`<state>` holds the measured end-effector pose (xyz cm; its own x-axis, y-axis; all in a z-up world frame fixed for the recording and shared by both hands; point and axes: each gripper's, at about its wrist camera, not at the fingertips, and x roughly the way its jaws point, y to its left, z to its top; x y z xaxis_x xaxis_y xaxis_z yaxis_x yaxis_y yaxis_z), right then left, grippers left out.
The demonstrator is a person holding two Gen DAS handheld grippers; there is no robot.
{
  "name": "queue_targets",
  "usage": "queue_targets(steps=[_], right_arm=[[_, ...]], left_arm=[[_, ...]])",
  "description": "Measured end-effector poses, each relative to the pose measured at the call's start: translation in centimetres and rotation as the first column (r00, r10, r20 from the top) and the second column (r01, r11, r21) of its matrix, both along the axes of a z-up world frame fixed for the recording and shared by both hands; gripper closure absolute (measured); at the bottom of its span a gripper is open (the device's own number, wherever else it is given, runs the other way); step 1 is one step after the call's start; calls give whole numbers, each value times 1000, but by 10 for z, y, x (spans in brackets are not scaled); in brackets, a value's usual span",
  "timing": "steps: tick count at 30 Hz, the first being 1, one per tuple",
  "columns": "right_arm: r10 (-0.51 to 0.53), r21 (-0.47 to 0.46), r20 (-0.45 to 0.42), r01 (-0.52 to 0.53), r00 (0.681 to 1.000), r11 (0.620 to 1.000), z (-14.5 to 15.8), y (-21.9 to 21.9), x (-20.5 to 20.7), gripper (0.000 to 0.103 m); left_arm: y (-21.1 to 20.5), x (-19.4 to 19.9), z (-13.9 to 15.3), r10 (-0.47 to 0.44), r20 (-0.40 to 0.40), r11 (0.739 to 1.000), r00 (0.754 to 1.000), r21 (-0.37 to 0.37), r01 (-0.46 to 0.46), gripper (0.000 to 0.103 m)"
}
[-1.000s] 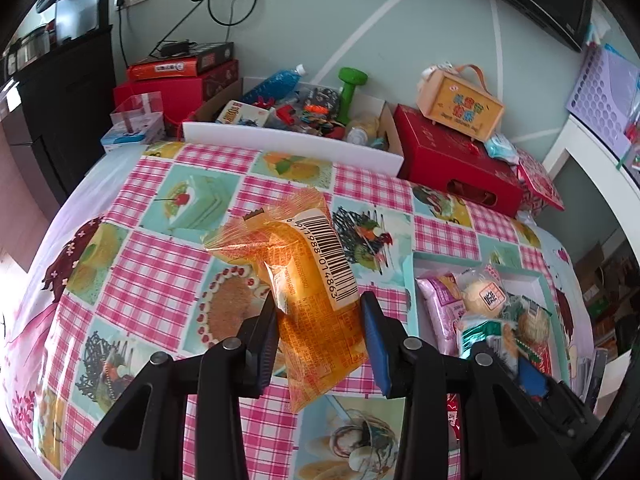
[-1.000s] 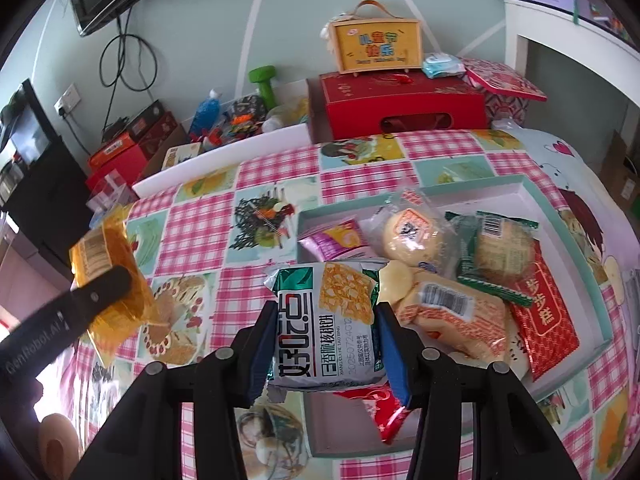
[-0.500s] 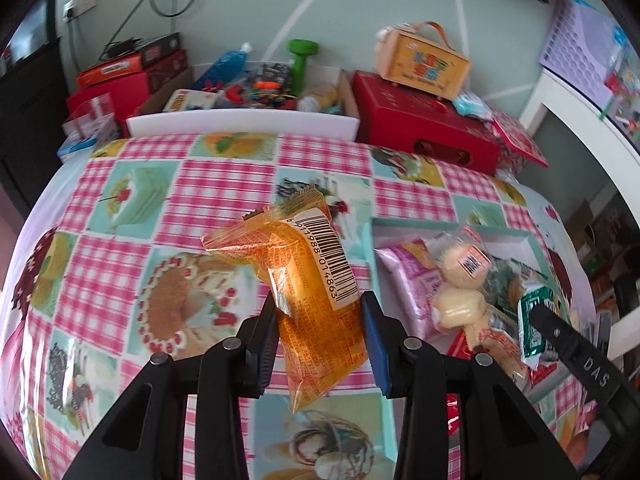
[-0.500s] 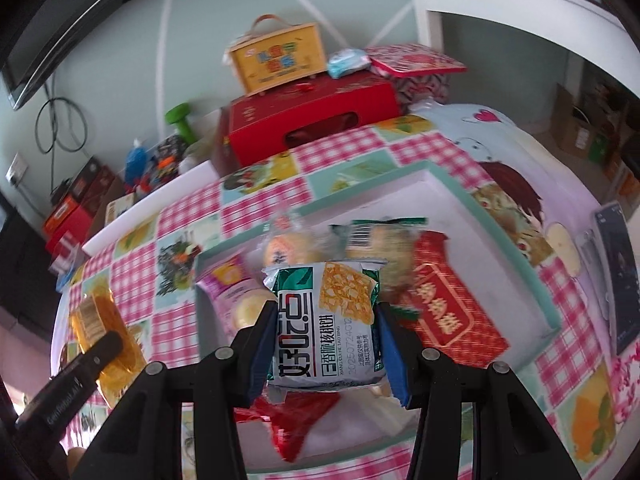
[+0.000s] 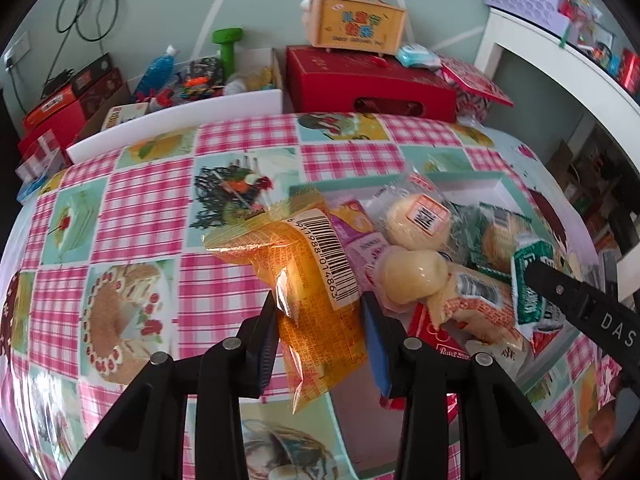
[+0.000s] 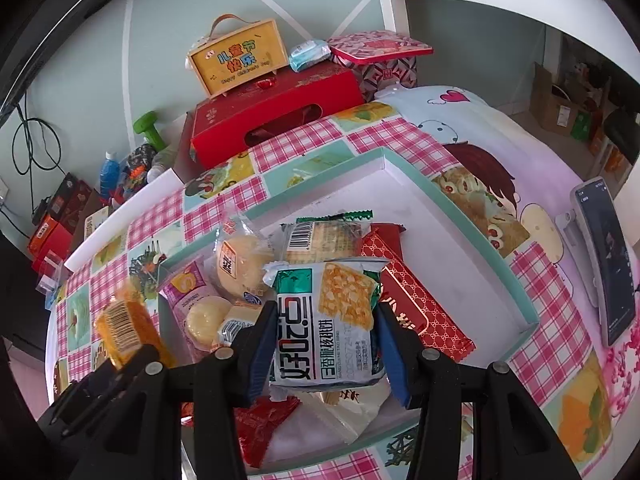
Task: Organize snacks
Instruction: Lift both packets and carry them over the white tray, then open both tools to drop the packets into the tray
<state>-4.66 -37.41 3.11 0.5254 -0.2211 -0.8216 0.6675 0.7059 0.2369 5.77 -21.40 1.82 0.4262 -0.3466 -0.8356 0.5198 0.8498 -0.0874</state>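
Note:
My left gripper (image 5: 320,312) is shut on an orange snack packet (image 5: 312,280) with a barcode label and holds it above the left edge of the teal-rimmed tray (image 5: 468,178). My right gripper (image 6: 326,328) is shut on a white and green cracker packet (image 6: 332,320) and holds it over the tray (image 6: 460,216). The tray holds several snacks: wrapped round buns (image 6: 236,260), a purple packet (image 6: 188,292) and a red packet (image 6: 416,304). The orange packet also shows in the right wrist view (image 6: 124,320), at the left.
A checked pink tablecloth (image 5: 140,216) covers the table. Behind it stand a red gift box (image 5: 368,80), a yellow carry box (image 5: 356,24) and a white box of clutter (image 5: 192,84). A phone (image 6: 608,260) lies right of the tray.
My left gripper has carried the orange packet to the right, up to the tray's left edge. My right gripper has moved further over the tray with the cracker packet.

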Motion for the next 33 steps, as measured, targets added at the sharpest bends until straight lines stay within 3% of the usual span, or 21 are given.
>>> queue_targets(steps=[14,20,33], right_arm=[[-13,20,-9,14,1000,1000,-6,-8,-3,52],[-27,35,-11,28,1000,999,-10,-15,-5,52],[-27,40,-19,28,999,999,-16,-20,-3,52]], left_arm=[[-21,-11,-11,-85,-32,996,996,-6,85,62],[-25,-7,-26,-94,-121,995,988,-42,90,62],[-25,-2,-29,-80,-155,996,985,-55,72,62]])
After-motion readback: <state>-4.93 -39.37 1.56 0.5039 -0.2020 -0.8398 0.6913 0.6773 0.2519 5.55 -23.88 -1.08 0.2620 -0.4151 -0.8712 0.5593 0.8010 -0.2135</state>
